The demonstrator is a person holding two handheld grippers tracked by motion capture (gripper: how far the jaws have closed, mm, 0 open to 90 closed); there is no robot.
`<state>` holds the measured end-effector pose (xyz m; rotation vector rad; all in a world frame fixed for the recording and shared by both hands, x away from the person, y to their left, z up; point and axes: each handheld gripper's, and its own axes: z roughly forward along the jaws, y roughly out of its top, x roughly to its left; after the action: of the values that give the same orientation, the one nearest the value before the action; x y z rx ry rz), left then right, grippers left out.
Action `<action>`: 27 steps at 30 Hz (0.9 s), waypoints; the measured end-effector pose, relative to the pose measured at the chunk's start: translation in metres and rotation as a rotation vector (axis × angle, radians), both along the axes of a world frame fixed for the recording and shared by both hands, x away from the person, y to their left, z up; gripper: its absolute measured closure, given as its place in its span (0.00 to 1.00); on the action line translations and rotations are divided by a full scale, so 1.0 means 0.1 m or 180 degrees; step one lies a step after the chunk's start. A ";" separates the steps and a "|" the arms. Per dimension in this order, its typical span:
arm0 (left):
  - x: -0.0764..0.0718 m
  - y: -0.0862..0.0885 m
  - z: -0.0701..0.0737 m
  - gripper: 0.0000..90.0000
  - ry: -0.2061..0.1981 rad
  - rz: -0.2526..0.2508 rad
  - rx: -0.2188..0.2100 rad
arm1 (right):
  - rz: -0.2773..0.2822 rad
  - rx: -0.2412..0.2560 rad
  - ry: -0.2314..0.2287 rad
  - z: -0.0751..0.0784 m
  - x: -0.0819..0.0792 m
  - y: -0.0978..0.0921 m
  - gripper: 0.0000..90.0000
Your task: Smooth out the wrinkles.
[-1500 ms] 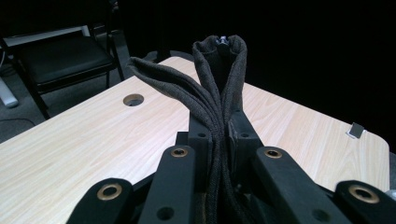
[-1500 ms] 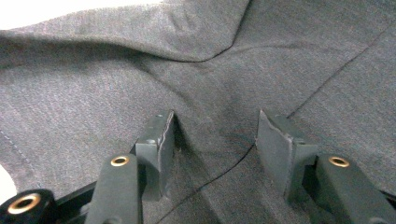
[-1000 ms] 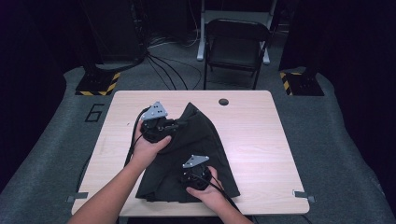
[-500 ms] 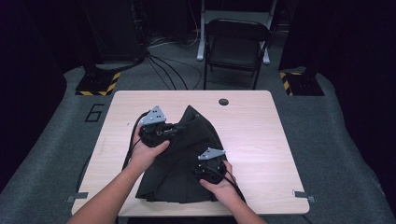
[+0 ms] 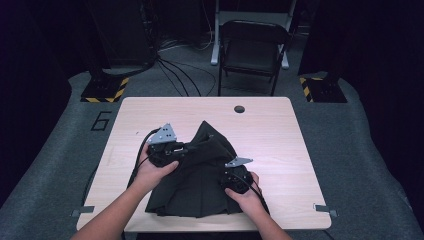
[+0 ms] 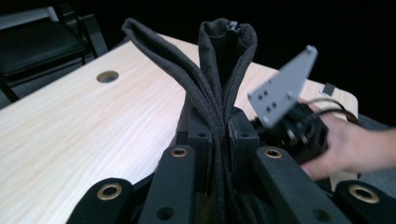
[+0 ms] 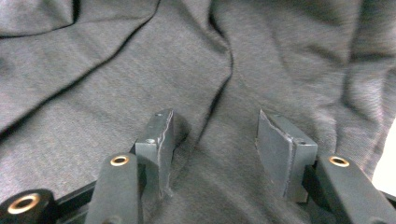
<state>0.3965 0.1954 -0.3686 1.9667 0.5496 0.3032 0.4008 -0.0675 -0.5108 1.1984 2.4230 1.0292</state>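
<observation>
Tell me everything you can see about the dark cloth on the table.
The dark cloth is a charcoal grey knit-looking fabric, lying rumpled and partly folded on the near middle of the wooden table. One bunched fold is lifted to a peak, pinched between the shut jaws of the left gripper. The right gripper sits on the flat part, jaws open, fabric creased between them.
</observation>
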 end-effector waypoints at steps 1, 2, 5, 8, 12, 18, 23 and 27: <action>-0.01 0.01 -0.03 0.92 0.0003 0.0009 -0.0012 | -0.0039 0.0008 0.0005 0.00 0.00 0.00 0.52; -0.02 0.03 -0.05 0.92 0.0047 -0.0020 0.0000 | -0.0039 0.0000 0.0002 0.00 0.01 0.00 0.52; -0.03 0.05 -0.11 0.92 0.0071 0.0010 -0.0045 | -0.0053 -0.0011 0.0004 0.00 0.01 -0.01 0.52; -0.06 0.07 -0.20 0.92 0.0135 -0.0014 -0.0095 | -0.0063 0.0004 -0.0014 -0.01 0.01 -0.02 0.51; -0.11 0.03 -0.29 0.92 0.0165 -0.0082 -0.0070 | -0.0067 0.0021 -0.0020 0.01 0.00 -0.03 0.51; -0.15 -0.01 -0.38 0.92 0.0228 -0.0163 -0.0068 | -0.0018 0.0095 -0.0123 0.11 0.01 -0.03 0.52; -0.18 -0.07 -0.47 0.91 0.0272 -0.0239 -0.0023 | -0.0083 0.0093 -0.0145 0.14 0.12 -0.02 0.53; -0.22 -0.11 -0.59 0.92 0.0315 -0.0315 0.0039 | -0.0192 0.0114 -0.0108 0.13 0.25 -0.05 0.53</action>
<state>0.3746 0.1841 -0.4273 2.0214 0.5128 0.1482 0.4253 -0.0725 -0.4973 1.2471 2.3374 1.0705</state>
